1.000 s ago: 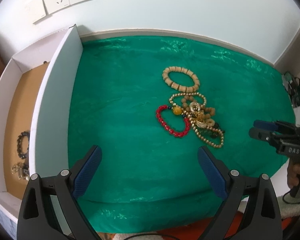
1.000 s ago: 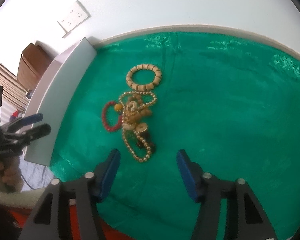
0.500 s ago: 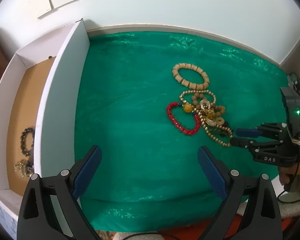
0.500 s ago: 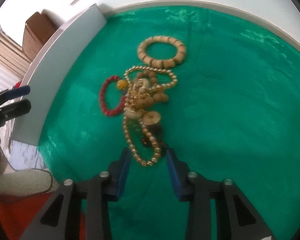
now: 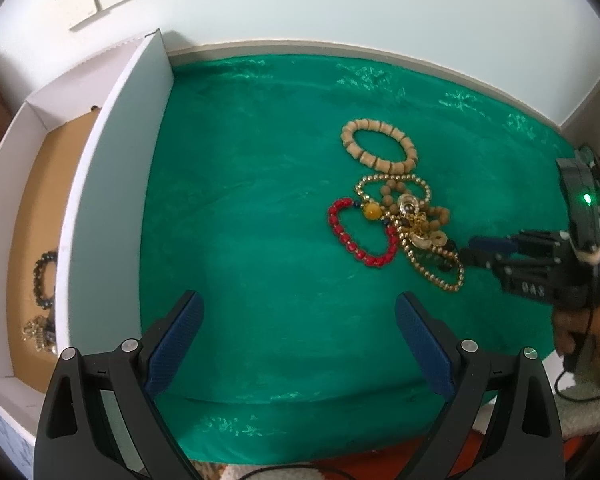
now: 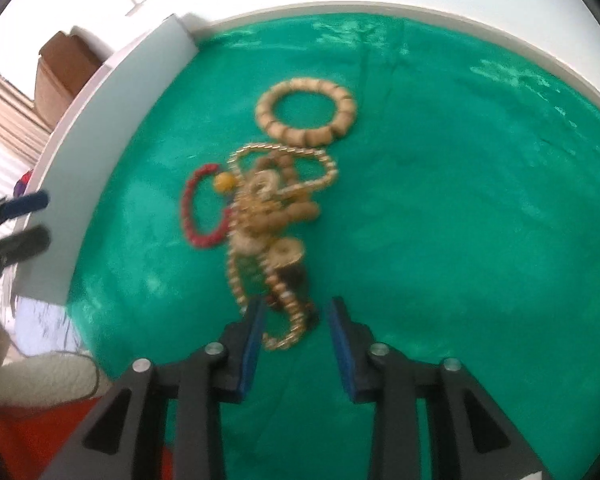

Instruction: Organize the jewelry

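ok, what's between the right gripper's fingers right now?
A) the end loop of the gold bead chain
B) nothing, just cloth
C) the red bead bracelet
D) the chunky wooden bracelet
A: in the right wrist view the right gripper straddles the near loop of the gold chain. Its jaws have just been closing, with gaps still showing beside the beads. The red bracelet and wooden bracelet lie farther off.

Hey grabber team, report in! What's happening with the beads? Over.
Left gripper open, hovering. Right gripper has been closing around the gold bead chain, pads not yet pressing. Chain tangled with the other bracelets.
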Demonstrator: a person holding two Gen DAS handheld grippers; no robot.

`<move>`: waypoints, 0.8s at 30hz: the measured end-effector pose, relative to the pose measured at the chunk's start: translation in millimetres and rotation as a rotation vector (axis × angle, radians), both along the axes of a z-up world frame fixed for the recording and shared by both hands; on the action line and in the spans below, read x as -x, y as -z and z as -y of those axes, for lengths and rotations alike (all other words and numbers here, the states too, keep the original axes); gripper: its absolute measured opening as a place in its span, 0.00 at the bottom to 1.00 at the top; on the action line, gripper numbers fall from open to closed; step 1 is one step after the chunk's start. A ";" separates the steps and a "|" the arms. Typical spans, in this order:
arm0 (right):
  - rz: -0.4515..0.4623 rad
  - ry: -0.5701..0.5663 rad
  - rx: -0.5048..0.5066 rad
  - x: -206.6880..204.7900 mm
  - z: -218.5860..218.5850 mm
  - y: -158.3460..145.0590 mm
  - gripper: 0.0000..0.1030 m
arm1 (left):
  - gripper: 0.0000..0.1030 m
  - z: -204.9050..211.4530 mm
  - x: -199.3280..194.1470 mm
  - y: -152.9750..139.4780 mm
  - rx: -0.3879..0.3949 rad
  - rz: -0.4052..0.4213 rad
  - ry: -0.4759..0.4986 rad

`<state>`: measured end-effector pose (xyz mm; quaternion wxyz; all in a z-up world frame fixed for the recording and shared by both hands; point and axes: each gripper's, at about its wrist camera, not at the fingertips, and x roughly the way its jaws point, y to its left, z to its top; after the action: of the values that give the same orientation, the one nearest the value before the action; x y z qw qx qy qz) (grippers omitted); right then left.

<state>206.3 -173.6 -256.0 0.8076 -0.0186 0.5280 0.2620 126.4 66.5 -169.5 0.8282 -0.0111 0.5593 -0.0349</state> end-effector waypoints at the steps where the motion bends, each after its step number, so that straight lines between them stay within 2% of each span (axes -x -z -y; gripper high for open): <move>1: 0.002 0.001 -0.004 -4.2 -1.6 1.6 0.25 | 0.94 1.2 -0.3 0.1 0.000 -0.001 0.003; 5: 0.027 -0.060 -0.005 -10.1 -15.2 2.6 0.18 | 0.94 5.1 -0.4 -0.6 -0.003 0.002 0.016; 11: -0.005 -0.127 0.042 -4.7 -32.1 9.1 0.16 | 0.94 2.5 -1.3 0.1 -0.001 -0.001 0.002; 13: -0.014 -0.130 0.048 -2.0 -30.6 9.2 0.09 | 0.94 1.2 -2.5 2.1 0.007 -0.008 -0.006; 16: -0.012 -0.111 0.035 0.8 -22.1 1.5 0.06 | 0.94 2.5 -4.0 4.6 0.011 -0.014 -0.002; 21: 0.004 -0.001 -0.093 6.0 10.8 -32.4 0.05 | 0.94 10.1 -8.3 11.5 0.012 -0.024 0.029; 24: 0.030 0.046 -0.133 8.4 28.8 -54.9 0.05 | 0.94 16.9 -17.4 19.0 0.015 -0.017 0.065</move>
<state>197.9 -202.4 -201.1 0.8207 0.0434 0.4974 0.2777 143.8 49.6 -188.5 0.8218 0.0006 0.5660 -0.0660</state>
